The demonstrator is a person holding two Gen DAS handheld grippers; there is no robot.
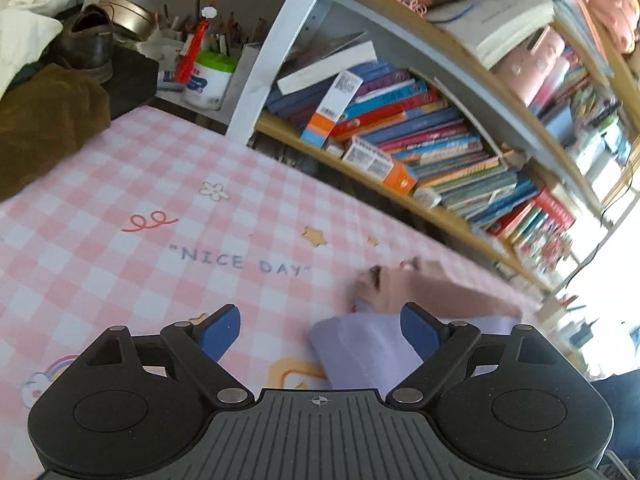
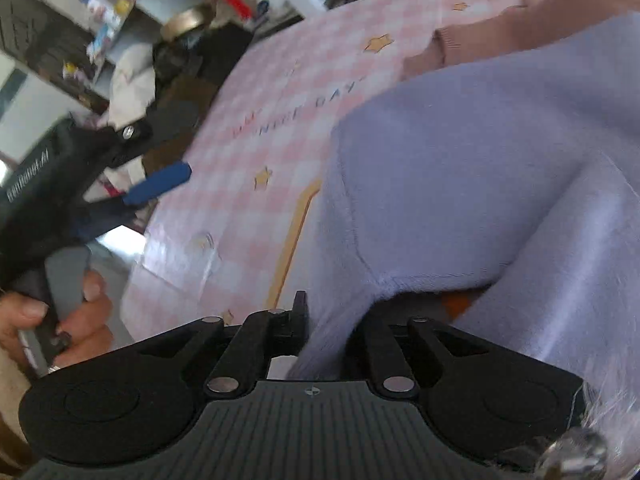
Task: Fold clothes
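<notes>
- Left wrist view, far left: a brown garment lay heaped at the edge of the pink checked tabletop, with a dark shoe and a white-and-green jar behind it.
- Centre: the tabletop cover carried the printed words "NICE DAY".
- Foreground: the left claw stood wide open, its blue fingers well apart and holding nothing; one edge of the lilac garment lay on the tabletop between them, nearer the right-hand finger.
- Right of centre: a pink garment lay blurred just beyond the lilac one, touching it.
- Right: a bookshelf packed with leaning books stood behind the tabletop.
- Right wrist view, left edge: a hand gripped the handle of the left claw, whose one visible blue finger pointed over the tabletop.
- Lower centre: the right claw was nearly closed, with a fold of the lilac garment running between its jaws; whether the pads were pressing on the cloth could not be told, as the fabric hid them.
- Right: the lilac garment spread over the right half of the tabletop, with the pink garment beyond it at the far edge.
</notes>
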